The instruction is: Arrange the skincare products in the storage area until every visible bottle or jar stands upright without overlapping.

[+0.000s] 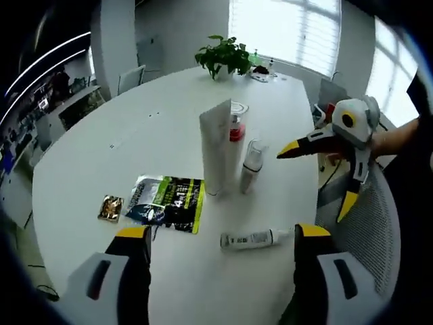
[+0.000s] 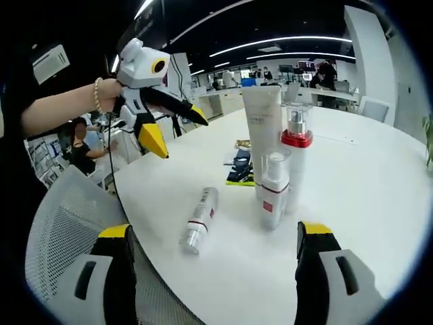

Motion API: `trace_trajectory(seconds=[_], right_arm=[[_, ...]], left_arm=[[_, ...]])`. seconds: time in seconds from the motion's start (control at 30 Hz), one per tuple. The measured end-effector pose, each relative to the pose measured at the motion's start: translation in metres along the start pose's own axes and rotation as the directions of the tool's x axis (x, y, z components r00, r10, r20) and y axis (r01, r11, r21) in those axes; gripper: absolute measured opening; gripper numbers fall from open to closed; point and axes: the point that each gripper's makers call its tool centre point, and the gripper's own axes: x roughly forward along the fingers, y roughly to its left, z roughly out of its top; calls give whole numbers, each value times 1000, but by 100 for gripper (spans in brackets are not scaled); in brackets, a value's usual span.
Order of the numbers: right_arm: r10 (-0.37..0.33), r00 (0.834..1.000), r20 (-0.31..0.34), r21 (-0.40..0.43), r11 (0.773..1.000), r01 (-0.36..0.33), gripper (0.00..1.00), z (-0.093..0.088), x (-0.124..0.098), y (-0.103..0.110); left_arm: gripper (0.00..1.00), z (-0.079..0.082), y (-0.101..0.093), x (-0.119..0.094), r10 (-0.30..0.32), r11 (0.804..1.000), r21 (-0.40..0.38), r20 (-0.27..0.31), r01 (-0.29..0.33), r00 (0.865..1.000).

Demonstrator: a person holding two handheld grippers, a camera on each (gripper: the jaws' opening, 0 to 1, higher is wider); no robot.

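A tall white tube [image 1: 216, 145] stands upright mid-table, with a red-collared pump bottle [image 1: 235, 132] just behind it and a small clear-capped bottle [image 1: 252, 166] beside it. In the right gripper view the same tube [image 2: 262, 128], red-collared bottle [image 2: 296, 149] and small bottle [image 2: 273, 186] stand close together. One white bottle [image 1: 249, 239] [image 2: 199, 220] lies on its side near the table edge. My left gripper [image 1: 222, 233] [image 2: 179, 135] is open above the lying bottle. My right gripper [image 2: 215, 231] [image 1: 314, 179] is open and holds nothing, at the table edge.
A green-and-black sachet pack [image 1: 168, 202] [image 2: 240, 169] and a small gold packet [image 1: 110, 207] lie flat on the white table [image 1: 101, 156]. A potted plant [image 1: 224, 55] stands at the far end. A grey mesh chair [image 1: 369, 217] [image 2: 61, 230] sits against the near edge.
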Motion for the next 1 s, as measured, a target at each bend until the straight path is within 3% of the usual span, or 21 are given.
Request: trace_trajectory(seconds=[0.13, 0.37, 0.63, 1.0], right_arm=[[5, 1000, -7, -4, 1000, -5, 99, -1, 1, 1], [4, 1000, -13, -11, 1000, -5, 99, -1, 1, 2], [2, 1000, -21, -20, 1000, -3, 99, -2, 1, 2], [-5, 1000, -28, -28, 1000, 4, 99, -4, 1, 1]], left_arm=[[91, -22, -2, -7, 35, 999, -30, -19, -35, 999], [95, -43, -5, -17, 84, 991, -110, 14, -82, 996], [98, -48, -3, -35, 189, 969, -189, 140, -161, 972], [99, -86, -6, -36, 253, 940, -267, 126, -213, 959]])
